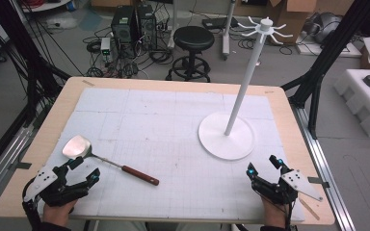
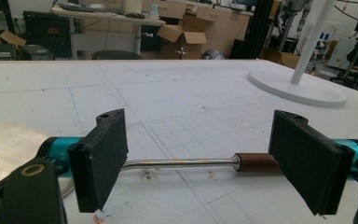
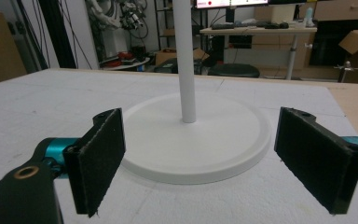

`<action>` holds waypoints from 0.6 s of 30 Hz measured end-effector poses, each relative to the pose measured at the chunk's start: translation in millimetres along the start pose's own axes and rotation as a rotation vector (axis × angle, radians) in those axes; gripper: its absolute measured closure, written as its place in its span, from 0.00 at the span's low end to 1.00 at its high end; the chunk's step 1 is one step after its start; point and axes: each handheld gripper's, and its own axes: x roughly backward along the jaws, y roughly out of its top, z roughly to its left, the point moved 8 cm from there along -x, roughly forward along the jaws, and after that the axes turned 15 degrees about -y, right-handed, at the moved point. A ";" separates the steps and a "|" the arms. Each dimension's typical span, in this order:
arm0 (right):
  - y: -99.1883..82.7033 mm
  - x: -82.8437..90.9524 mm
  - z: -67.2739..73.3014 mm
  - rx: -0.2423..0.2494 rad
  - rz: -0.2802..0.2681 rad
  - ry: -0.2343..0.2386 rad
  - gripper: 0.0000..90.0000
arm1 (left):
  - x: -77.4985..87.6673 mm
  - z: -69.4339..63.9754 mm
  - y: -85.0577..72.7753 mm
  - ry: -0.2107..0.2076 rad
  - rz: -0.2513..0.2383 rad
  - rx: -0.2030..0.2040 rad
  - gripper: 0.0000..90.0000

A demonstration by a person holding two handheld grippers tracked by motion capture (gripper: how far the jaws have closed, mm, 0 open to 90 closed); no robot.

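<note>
A metal spatula (image 1: 108, 161) with a silver blade and a brown wooden handle (image 1: 139, 175) lies on the white gridded mat at the front left. My left gripper (image 1: 85, 168) rests open just in front of it; in the left gripper view the spatula shaft (image 2: 182, 163) runs across beyond the gap between the jaws, untouched. A white stand with a round base (image 1: 226, 136), a tall pole and hooks on top (image 1: 266, 26) rises at the right. My right gripper (image 1: 263, 166) sits open in front of the base (image 3: 196, 140), with nothing between its jaws.
The white mat (image 1: 164, 120) covers a wooden table (image 1: 53, 115). Behind the table stand a black stool (image 1: 192, 41), computer towers (image 1: 132, 24) and floor cables. White foam blocks (image 1: 366, 96) lie off to the right.
</note>
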 end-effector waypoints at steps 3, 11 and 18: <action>1.3 1.2 2.9 0.019 0.009 0.007 0.17 | 0.2 0.4 0.2 0.000 -0.005 0.005 0.22; 2.9 4.1 7.1 0.002 0.048 0.014 0.17 | -0.3 2.2 -0.3 0.001 0.000 0.028 0.22; 3.9 4.8 12.3 0.029 0.044 0.020 0.17 | 0.2 0.3 -1.8 -0.009 0.013 0.079 0.22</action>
